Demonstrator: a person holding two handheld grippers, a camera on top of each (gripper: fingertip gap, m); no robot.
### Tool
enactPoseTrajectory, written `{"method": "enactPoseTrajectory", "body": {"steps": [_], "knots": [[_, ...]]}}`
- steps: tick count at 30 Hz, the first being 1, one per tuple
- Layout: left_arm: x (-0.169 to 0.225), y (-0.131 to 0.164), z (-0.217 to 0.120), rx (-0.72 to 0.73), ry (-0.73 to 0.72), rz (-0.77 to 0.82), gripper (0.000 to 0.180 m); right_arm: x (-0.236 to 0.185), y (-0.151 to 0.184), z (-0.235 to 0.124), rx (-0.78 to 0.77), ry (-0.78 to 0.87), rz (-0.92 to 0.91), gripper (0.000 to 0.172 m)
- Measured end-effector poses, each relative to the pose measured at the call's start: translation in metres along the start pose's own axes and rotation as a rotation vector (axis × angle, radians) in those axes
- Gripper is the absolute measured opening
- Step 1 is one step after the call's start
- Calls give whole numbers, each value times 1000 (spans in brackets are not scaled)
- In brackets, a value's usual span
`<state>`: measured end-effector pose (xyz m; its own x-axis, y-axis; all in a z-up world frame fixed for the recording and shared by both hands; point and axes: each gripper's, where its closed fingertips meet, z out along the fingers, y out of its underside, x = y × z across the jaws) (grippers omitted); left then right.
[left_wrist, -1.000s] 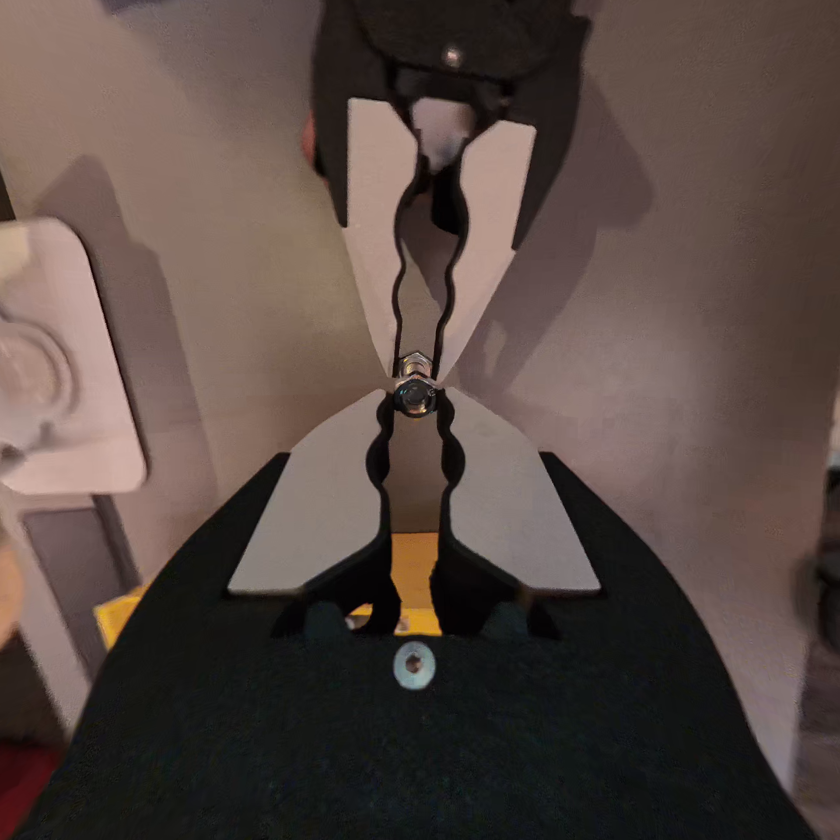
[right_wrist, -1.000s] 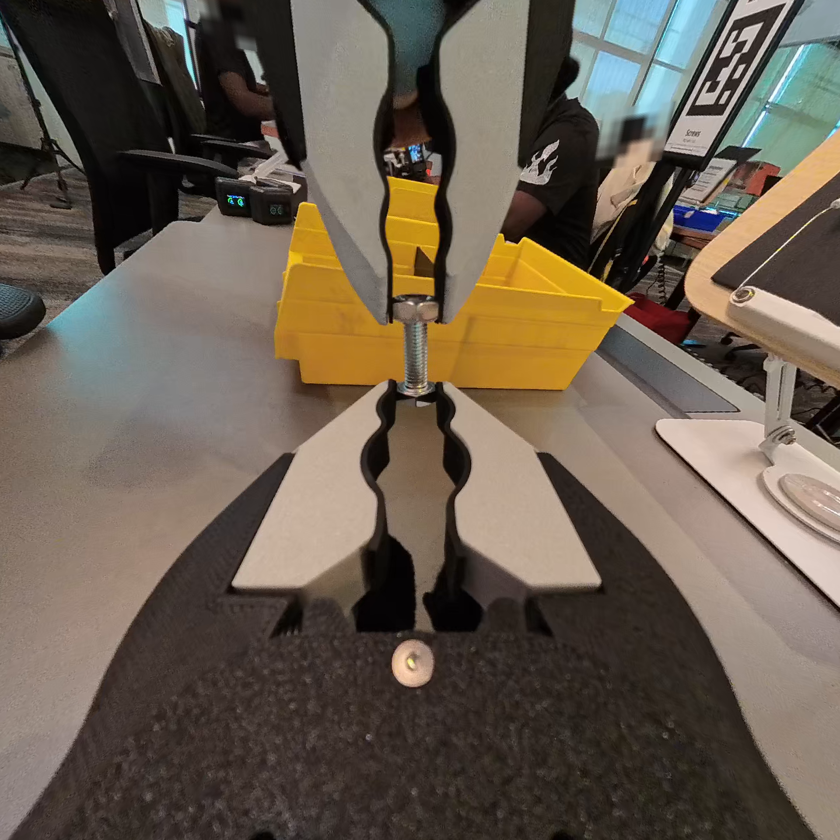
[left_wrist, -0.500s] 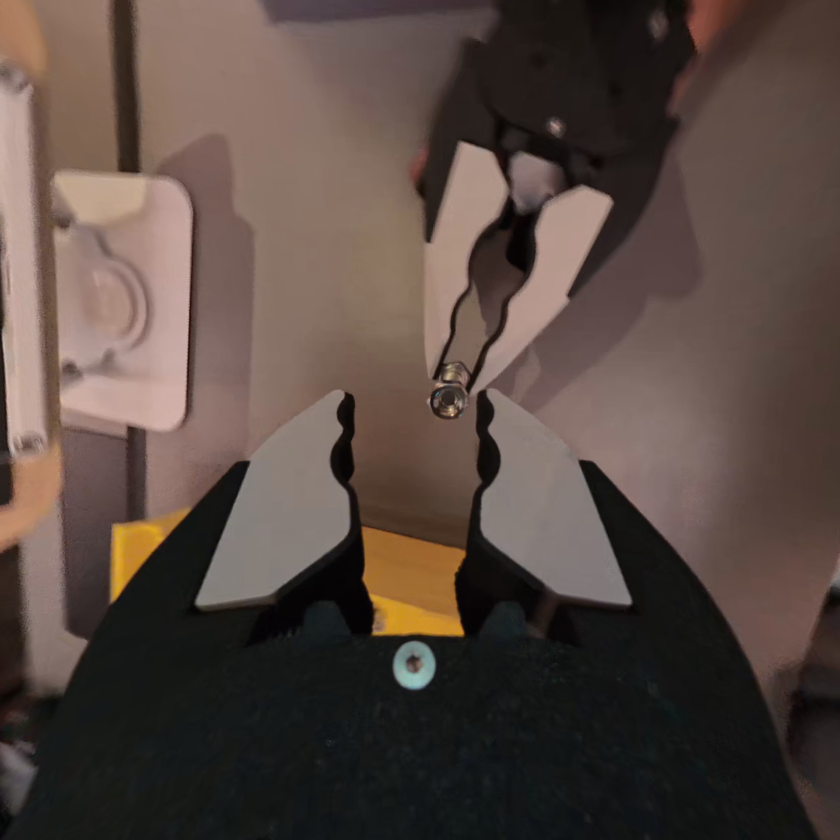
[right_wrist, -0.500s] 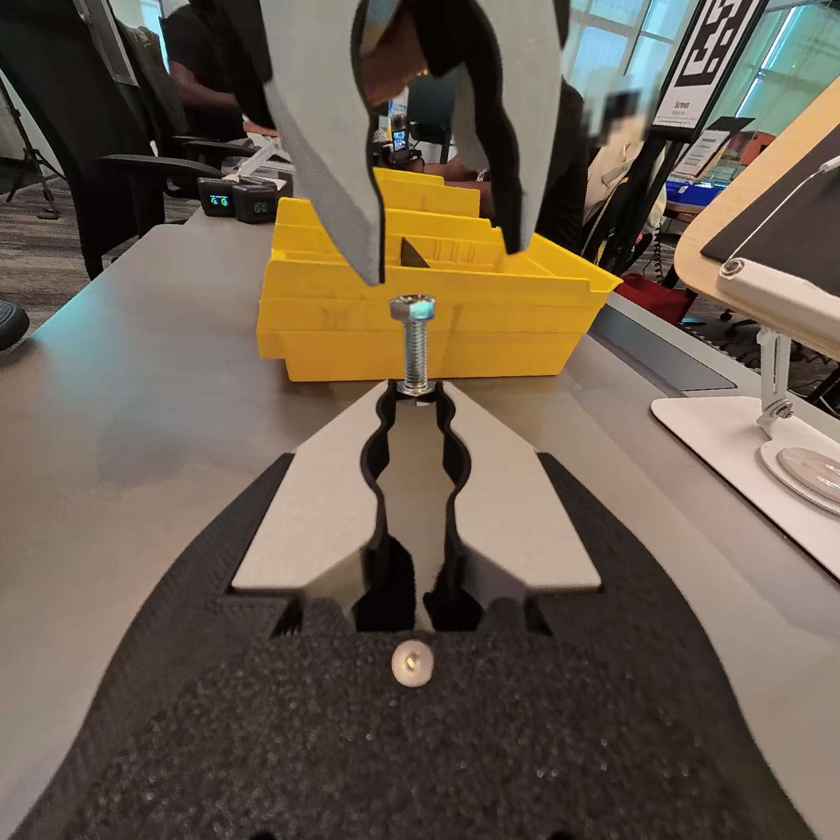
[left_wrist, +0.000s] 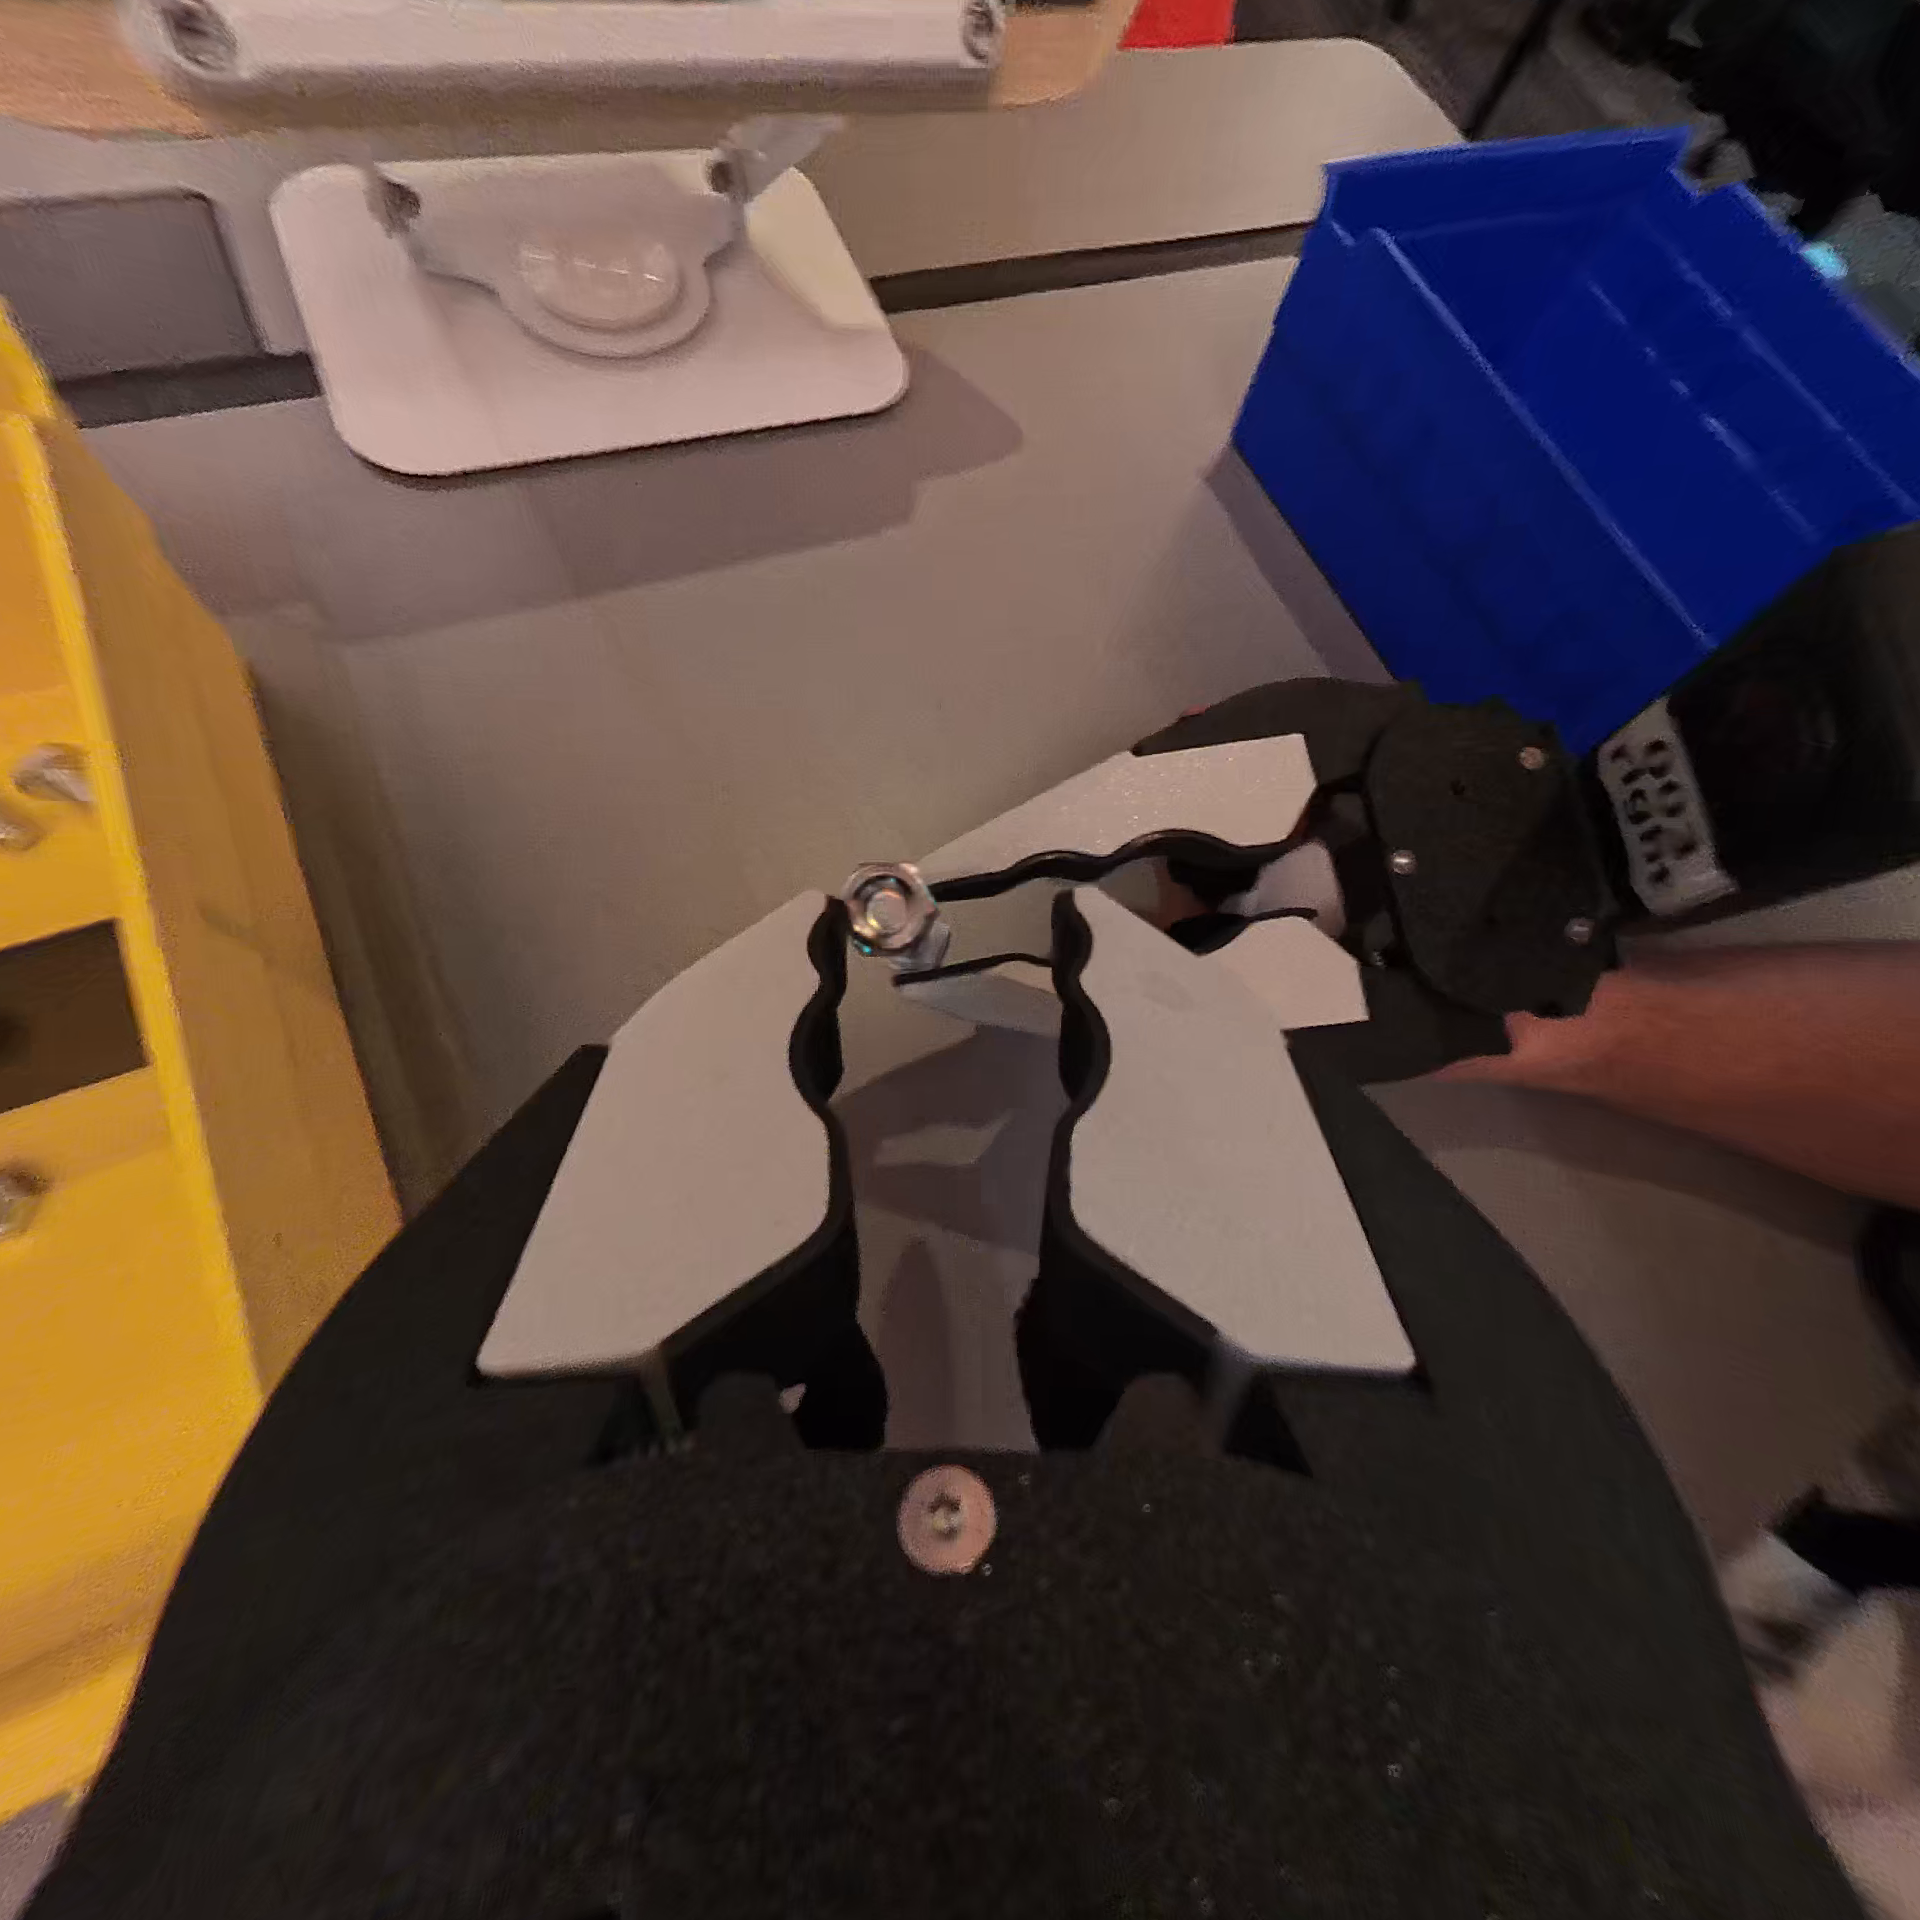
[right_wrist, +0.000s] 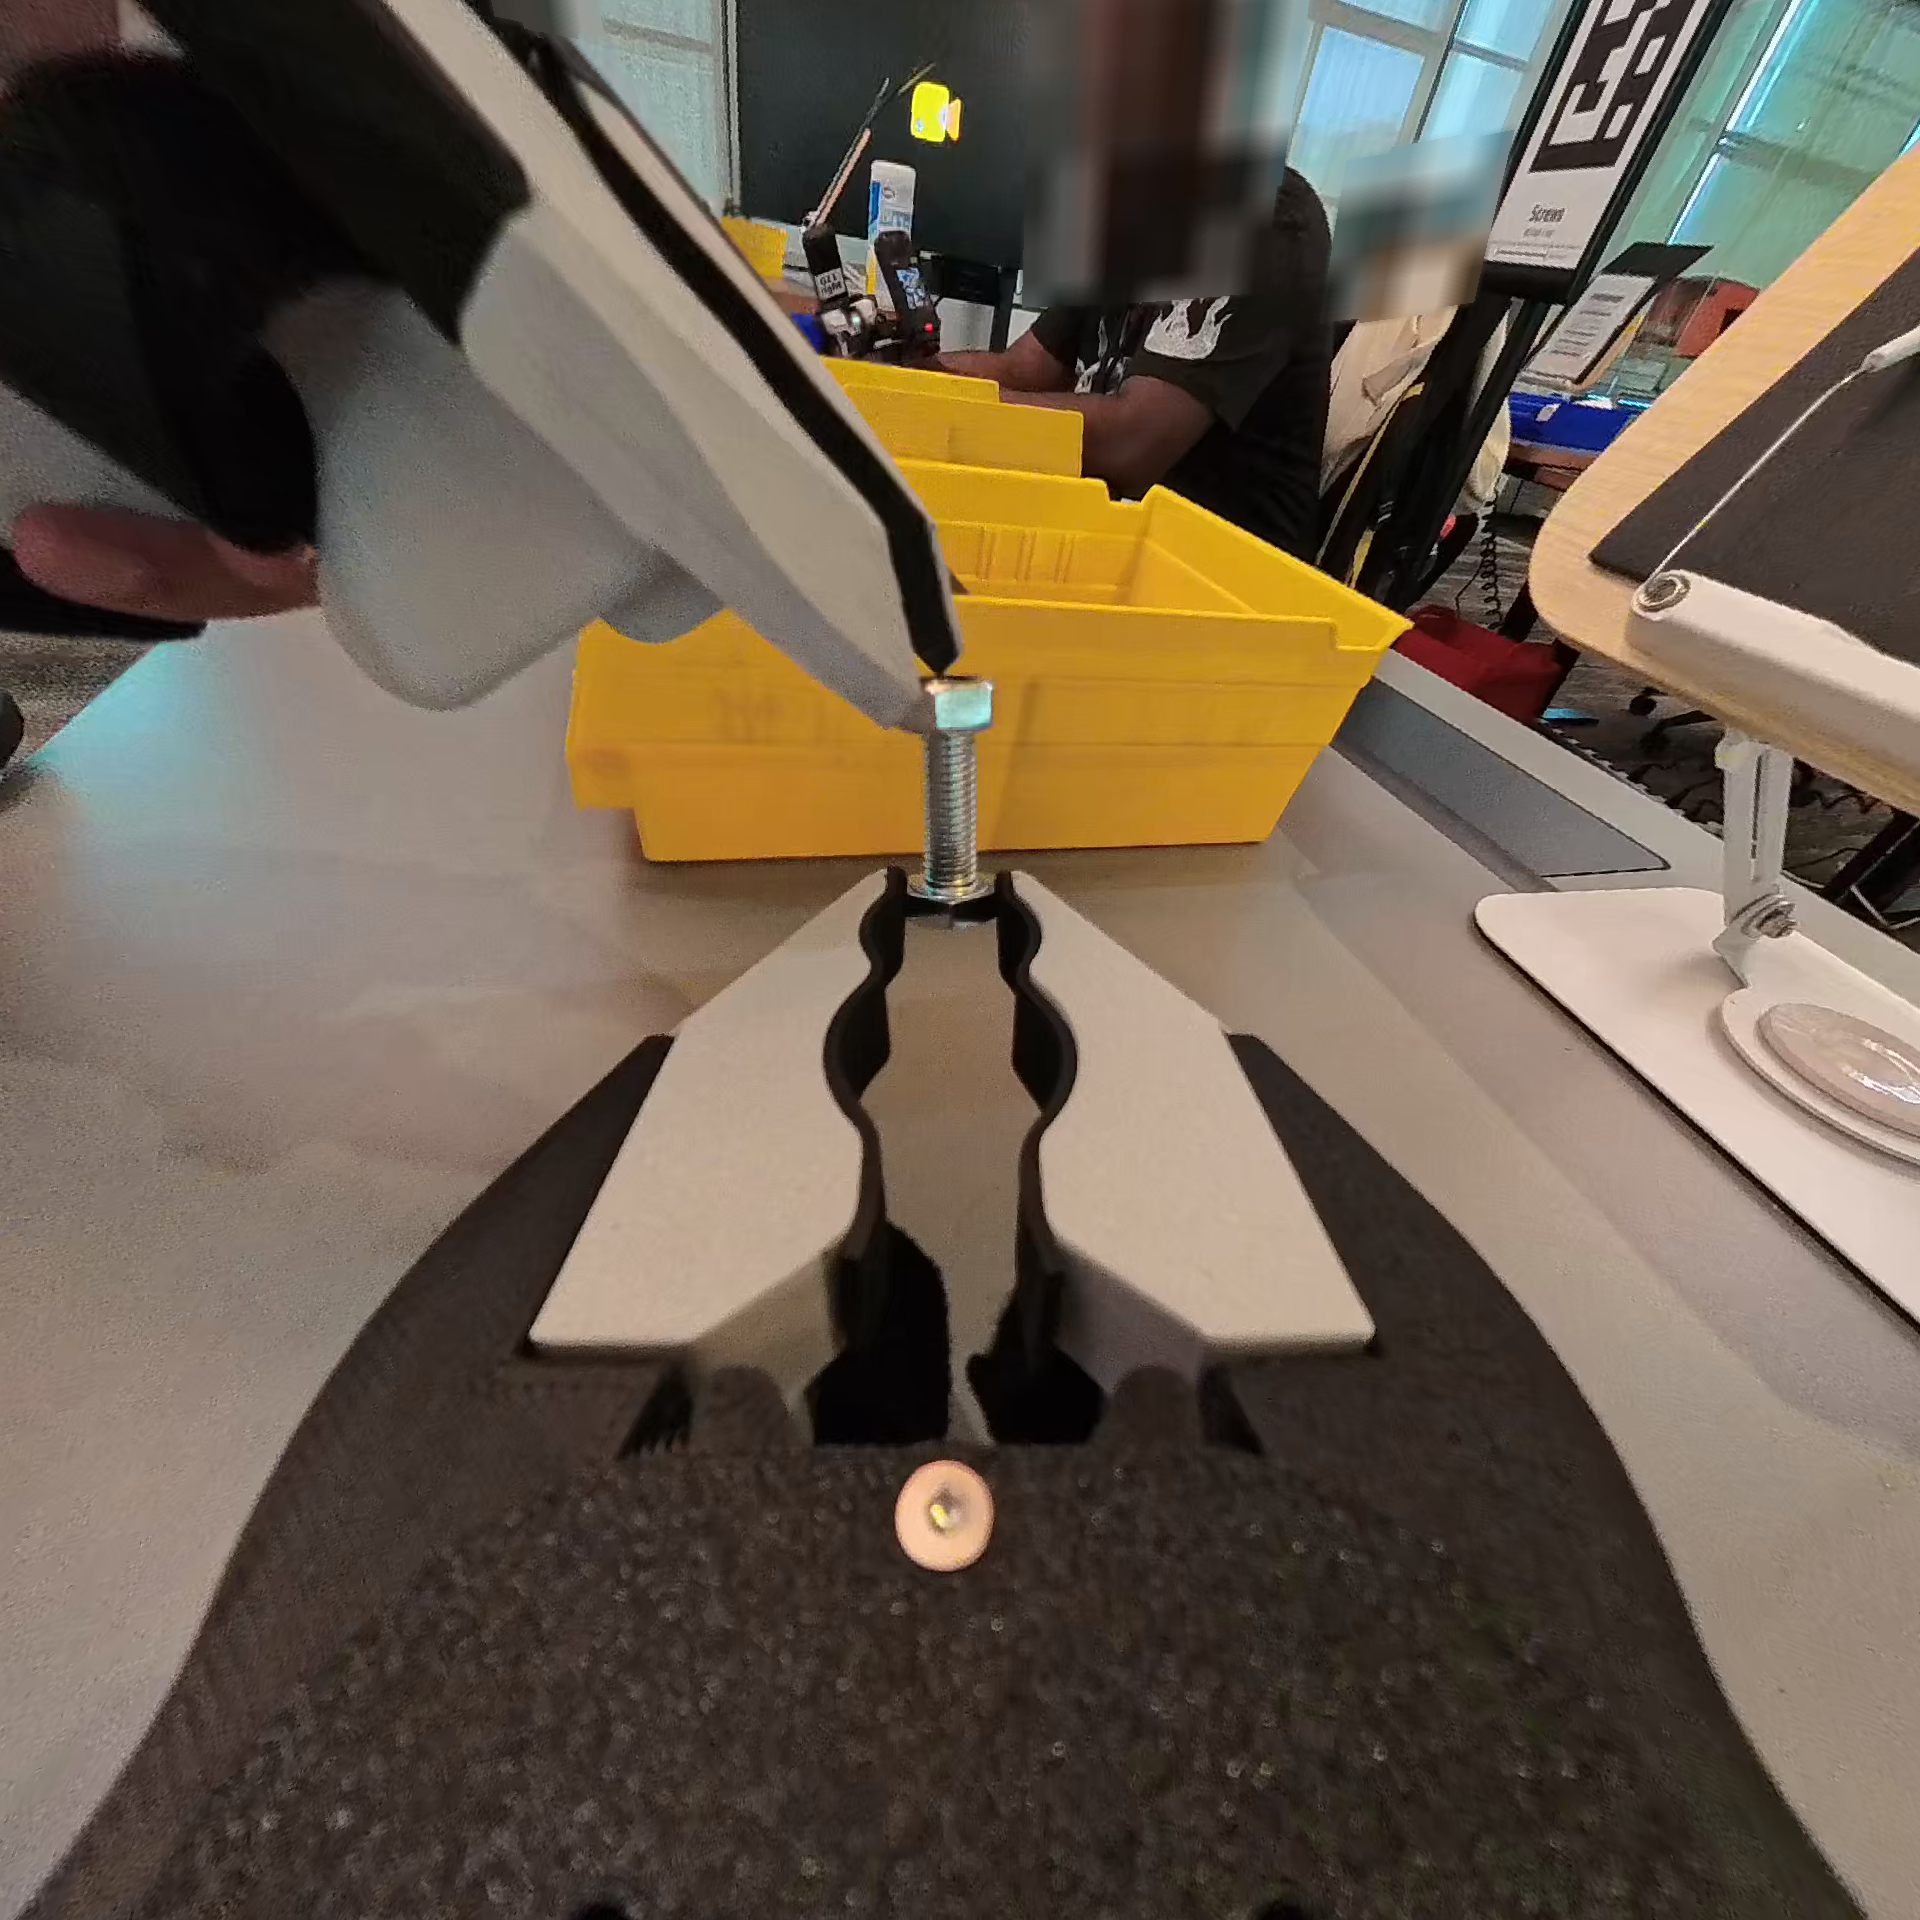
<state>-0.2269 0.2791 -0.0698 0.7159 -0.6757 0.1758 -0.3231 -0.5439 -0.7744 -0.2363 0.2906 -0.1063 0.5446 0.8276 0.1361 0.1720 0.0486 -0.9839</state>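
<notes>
My right gripper (right_wrist: 948, 899) is shut on a steel nut (right_wrist: 948, 906) at its fingertips. A silver bolt (right_wrist: 951, 800) is threaded in the nut and stands upright above the grey table (right_wrist: 312, 935). My left gripper (left_wrist: 951, 914) is open. The bolt head (left_wrist: 888, 920) sits at its tips against the left pad (left_wrist: 826, 935), and a gap separates it from the right pad. In the right wrist view the left gripper's finger (right_wrist: 727, 499) comes down from the upper left and touches the side of the bolt head (right_wrist: 961, 707). The right gripper (left_wrist: 920, 935) reaches in from the right in the left wrist view.
A yellow bin (right_wrist: 1039, 727) stands just behind the bolt and also shows at the left edge of the left wrist view (left_wrist: 104, 935). A blue bin (left_wrist: 1558, 416) is beyond the right gripper. A white stand base (left_wrist: 582, 343) sits on the table. A person sits in the background. Left tips to right tips: about 4 cm.
My left gripper let go of the bolt head, opened wide, swung round to a new angle and narrowed again beside the head. My right gripper kept the nut and bolt still.
</notes>
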Motion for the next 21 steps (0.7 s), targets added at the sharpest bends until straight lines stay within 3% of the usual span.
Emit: {"method": "enactPoseTrajectory", "body": {"steps": [6, 11, 15, 21], "knots": [[-14, 8, 4, -9, -158, 135, 36, -1, -1, 0, 5, -2, -4, 17], [-19, 5, 6, 1, -164, 140, 29, -3, -1, 0, 5, -1, -21, 17], [-20, 8, 10, -27, -106, 168, 19, -3, -1, -1, 5, -6, -16, 17], [-13, 1, 8, -51, 69, 404, 19, -2, -10, -6, 76, -78, 113, 17]]}}
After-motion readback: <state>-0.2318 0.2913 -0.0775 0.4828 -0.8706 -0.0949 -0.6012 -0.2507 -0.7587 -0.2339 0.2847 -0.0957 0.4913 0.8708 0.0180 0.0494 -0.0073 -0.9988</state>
